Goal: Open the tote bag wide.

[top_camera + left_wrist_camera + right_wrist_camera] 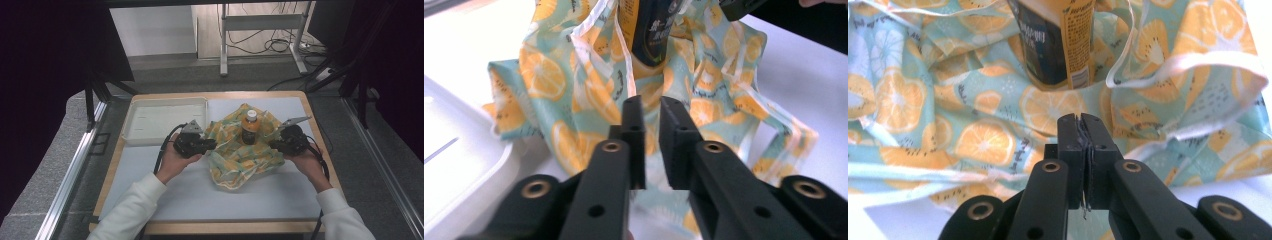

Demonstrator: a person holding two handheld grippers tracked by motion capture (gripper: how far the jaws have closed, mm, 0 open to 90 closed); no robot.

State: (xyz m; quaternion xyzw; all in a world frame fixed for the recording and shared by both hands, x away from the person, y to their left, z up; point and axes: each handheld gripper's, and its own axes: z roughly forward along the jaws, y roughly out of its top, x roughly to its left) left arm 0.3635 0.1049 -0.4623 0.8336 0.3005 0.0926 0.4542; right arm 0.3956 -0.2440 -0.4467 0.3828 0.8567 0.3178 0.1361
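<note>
Bottle [250, 129] stands upright on orange-print cloth [235, 160]. Left hand-held gripper [651, 107] slightly parted at cloth edge. Right hand-held gripper [1081, 121] clenched on cloth.

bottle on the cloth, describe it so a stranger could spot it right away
On the table, right of the white tray, lies a crumpled orange-slice print cloth. The bottle stands upright on it: the only upright thing there, with a white cap and a dark and orange label.

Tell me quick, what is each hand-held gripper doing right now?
Left hand-held gripper: slightly open, jaws apart over the orange-print fabric bag, gripping nothing.
Right hand-held gripper: shut, pinching a thin fold of that bag.
</note>
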